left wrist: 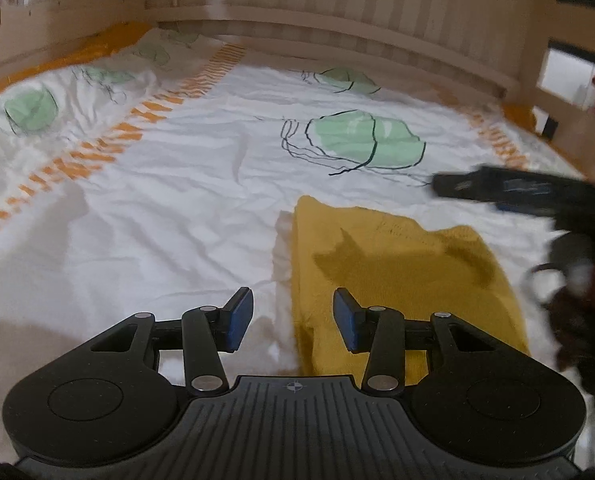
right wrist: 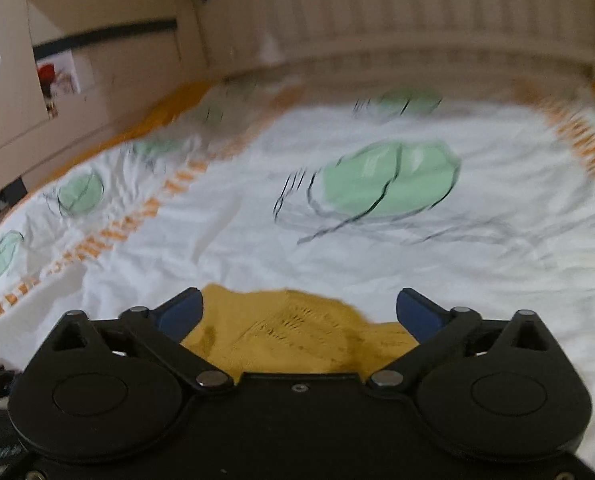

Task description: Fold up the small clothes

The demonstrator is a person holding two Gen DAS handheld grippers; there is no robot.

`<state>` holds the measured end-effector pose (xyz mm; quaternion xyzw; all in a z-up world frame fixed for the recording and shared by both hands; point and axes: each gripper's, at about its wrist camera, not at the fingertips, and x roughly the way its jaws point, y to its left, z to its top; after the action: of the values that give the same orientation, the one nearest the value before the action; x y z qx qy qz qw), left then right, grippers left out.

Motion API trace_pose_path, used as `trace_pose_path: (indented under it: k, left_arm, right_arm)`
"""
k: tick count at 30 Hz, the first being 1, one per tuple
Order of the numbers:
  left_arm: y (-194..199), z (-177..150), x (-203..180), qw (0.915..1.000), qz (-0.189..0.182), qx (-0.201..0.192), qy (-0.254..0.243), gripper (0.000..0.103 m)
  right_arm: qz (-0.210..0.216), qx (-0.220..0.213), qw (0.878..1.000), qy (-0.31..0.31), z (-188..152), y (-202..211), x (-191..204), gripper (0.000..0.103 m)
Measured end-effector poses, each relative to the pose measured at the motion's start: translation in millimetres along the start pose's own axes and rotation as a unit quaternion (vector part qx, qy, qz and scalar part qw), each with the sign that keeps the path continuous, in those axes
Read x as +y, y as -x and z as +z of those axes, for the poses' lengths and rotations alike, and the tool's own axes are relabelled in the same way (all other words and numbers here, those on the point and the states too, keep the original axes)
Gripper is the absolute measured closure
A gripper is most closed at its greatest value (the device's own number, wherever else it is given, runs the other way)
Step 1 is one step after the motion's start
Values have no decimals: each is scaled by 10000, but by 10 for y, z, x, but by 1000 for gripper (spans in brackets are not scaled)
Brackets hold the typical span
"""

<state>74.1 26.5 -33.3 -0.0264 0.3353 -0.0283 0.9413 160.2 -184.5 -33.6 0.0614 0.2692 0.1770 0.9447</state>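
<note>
A mustard-yellow knitted garment lies flat on the white bed cover, folded into a rough rectangle. My left gripper is open and empty, hovering over the garment's left edge. The right gripper shows in the left wrist view as a dark blurred shape above the garment's far right corner. In the right wrist view the garment lies just under and between the fingers of my right gripper, which is wide open and empty. That view is motion-blurred.
The white bed cover has green leaf prints and orange striped bands. A beige slatted headboard runs along the far side, with wooden rails at both sides. A person's hand and dark sleeve are at the right.
</note>
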Motion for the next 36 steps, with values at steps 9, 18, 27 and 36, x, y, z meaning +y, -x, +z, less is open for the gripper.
trace_pose_path:
  k: [9,18,27,36]
  left_arm:
    - [644,31,-267,9973,508,-255,-476,56]
    - [822,-57,-447,9981,219,17,-581,55]
    - [850,-186,-476,9984,295,243,-428,55]
    - [809,-242,-507,9979,307,410,-402,55]
  right_arm:
    - [-502,-185,9972,-526,-177,988,-18,1]
    - [-810,81,9926,-904,-450,1394,93,1]
    - [-1380,435,9848,-960,-713,1559,143,1]
    - [-1117,561,9868,-1030,-802,1573,162,1]
